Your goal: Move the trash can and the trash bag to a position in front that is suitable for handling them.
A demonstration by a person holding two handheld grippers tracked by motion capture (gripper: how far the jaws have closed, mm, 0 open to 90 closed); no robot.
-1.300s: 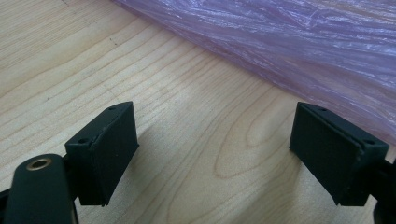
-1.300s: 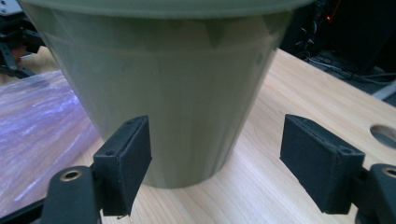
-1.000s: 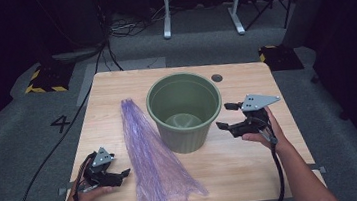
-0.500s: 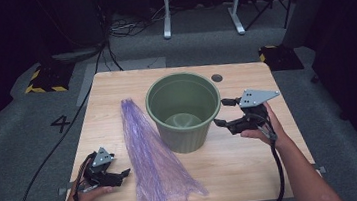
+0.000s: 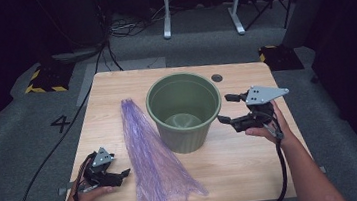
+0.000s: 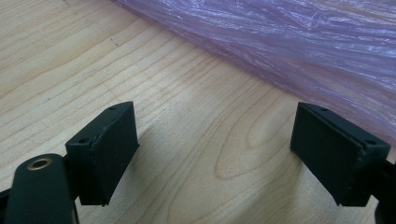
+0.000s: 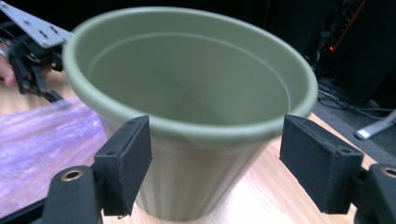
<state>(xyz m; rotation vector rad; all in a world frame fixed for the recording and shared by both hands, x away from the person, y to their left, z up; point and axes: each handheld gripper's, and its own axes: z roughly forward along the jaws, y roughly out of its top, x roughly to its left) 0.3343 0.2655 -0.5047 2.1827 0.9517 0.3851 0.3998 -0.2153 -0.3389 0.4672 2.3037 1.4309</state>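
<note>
Right gripper (image 5: 229, 109) has lifted a little since a second ago and now hangs level with the upper wall of the green bin (image 5: 183, 111); left gripper (image 5: 119, 175), bin and bag lie as they did. Right jaws stand wide apart, nothing between them, pointed at the bin's right side. In the right gripper view the bin (image 7: 196, 116) sits straight ahead, its rim spanning the gap between the pads and running wider than them, so the jaws cannot take the whole bin; a grip would have to bite the rim or wall.

Bin stands upright mid-table, toward the far edge, empty as far as I can see. Purple plastic bag (image 5: 152, 161) lies flat just left of it, long axis running from beside the bin's far left side down to the near edge, fanning out and overhanging there.

Left gripper rests low near the near-left corner, jaws released and empty, bare table (image 6: 187, 149) between them. The bag (image 6: 299, 51) lies just ahead of it, close but apart. Left is plainly nearer the bag, right nearer the bin. I'd judge the bag goes to the left, bin steadied by the right.
</note>
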